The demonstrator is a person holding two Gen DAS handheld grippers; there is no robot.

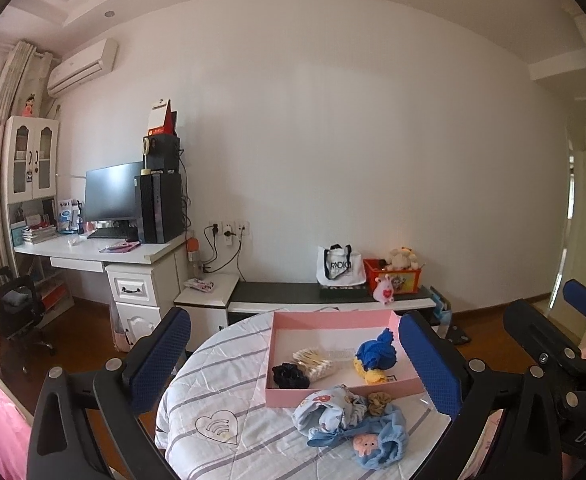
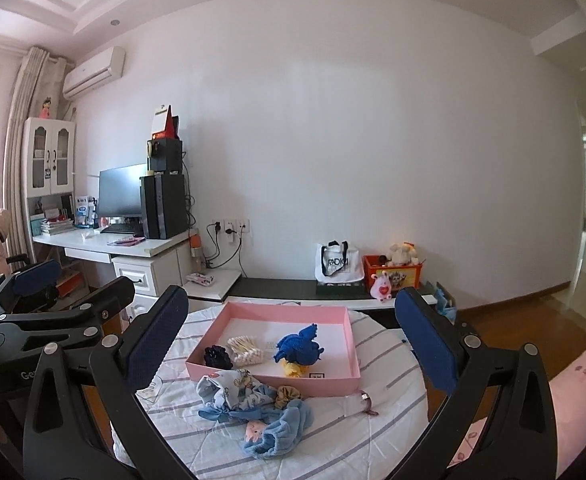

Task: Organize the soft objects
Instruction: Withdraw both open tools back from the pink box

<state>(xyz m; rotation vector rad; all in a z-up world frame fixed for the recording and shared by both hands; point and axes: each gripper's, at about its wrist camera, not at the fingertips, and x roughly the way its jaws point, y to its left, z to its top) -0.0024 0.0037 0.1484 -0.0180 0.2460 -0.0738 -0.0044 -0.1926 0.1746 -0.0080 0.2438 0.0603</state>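
Observation:
A pink box (image 1: 401, 388) (image 2: 345, 384) sits on a round table under a striped white cloth (image 1: 221, 380) (image 2: 389, 432). Inside it lie a blue and yellow knitted toy (image 1: 375, 354) (image 2: 299, 350), a black scrunchie (image 1: 289, 376) (image 2: 217, 356) and a bundle of cotton swabs (image 1: 315, 362) (image 2: 247, 350). In front of the box lie a patterned light blue cloth (image 1: 327, 406) (image 2: 233, 392), a tan scrunchie (image 1: 380, 402) (image 2: 287, 396) and a blue headband (image 1: 381, 440) (image 2: 281, 434). My left gripper (image 1: 295, 360) and my right gripper (image 2: 293, 344) are both open and empty, above the table's near side.
A small strap with a ring (image 2: 367, 402) lies right of the cloths. Beyond the table a low dark bench (image 1: 313, 294) holds a white tote bag (image 1: 339, 266) and a red toy box (image 1: 393, 276). A white desk (image 1: 105, 252) with a monitor stands at left.

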